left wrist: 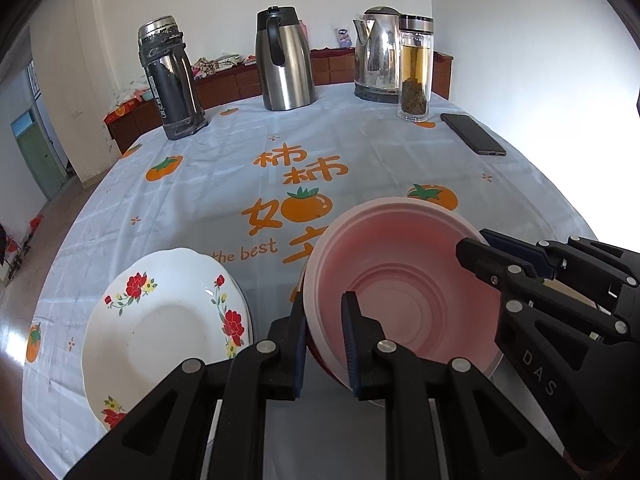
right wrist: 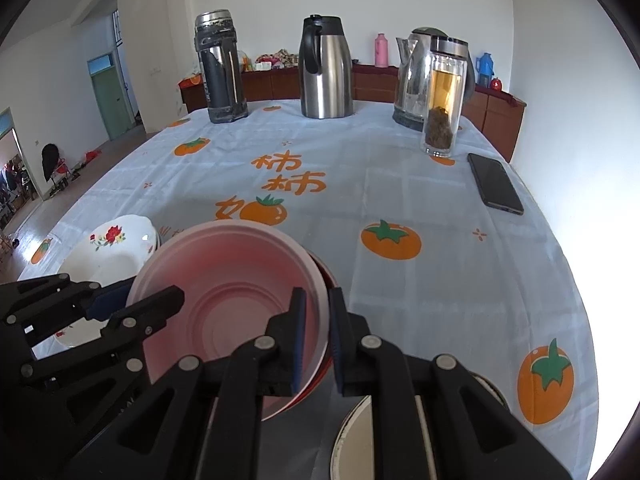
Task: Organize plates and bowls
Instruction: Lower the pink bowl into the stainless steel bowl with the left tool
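Both grippers are gripping the pink bowl, which is sitting tilted toward the cameras on the counter, nested in a red bowl whose edge is peeking out beneath it. The left gripper is clenching the pink bowl's near-left rim, one finger lying outside the wall and the other inside it. The right gripper is clenching the rim on the opposite side in the same way, one finger inside and one outside.

A white plate with red flowers is lying just beside the pink bowl, on its left. Beyond the bowl, near the counter's far edge, a dark thermos, a steel carafe, an electric kettle and a glass tea bottle are standing upright. A black phone is lying flat beyond the bowl to its right, just beside the tea bottle. Another round rimmed dish is showing under the right gripper, nearer than the pink bowl; what it is cannot be told.
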Demonstrator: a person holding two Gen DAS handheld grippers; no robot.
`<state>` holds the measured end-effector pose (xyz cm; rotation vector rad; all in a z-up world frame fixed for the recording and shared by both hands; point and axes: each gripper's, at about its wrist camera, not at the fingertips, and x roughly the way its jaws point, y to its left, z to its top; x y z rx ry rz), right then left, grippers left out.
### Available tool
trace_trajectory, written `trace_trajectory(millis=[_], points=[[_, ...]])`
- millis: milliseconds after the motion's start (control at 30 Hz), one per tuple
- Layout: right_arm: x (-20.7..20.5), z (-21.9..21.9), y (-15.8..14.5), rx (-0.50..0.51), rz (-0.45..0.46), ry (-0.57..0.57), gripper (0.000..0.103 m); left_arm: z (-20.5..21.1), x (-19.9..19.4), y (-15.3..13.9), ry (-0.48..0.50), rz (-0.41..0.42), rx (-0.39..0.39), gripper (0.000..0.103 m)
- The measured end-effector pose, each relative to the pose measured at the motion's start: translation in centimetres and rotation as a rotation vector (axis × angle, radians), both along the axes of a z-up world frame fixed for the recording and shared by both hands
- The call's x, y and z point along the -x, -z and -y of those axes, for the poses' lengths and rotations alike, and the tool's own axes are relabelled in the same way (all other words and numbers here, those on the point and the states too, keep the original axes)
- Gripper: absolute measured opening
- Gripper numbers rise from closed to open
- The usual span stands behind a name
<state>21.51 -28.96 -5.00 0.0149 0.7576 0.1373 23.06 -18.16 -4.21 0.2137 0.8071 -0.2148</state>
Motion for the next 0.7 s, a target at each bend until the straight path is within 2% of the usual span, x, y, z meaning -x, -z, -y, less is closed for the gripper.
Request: trace_trajectory(millis=[700], points=[[0.68, -0.18, 0.4, 0.009, 0.008, -0.014, 0.012, -0.03, 0.21, 0.17, 0.008, 0.05, -0.023, 0.019]])
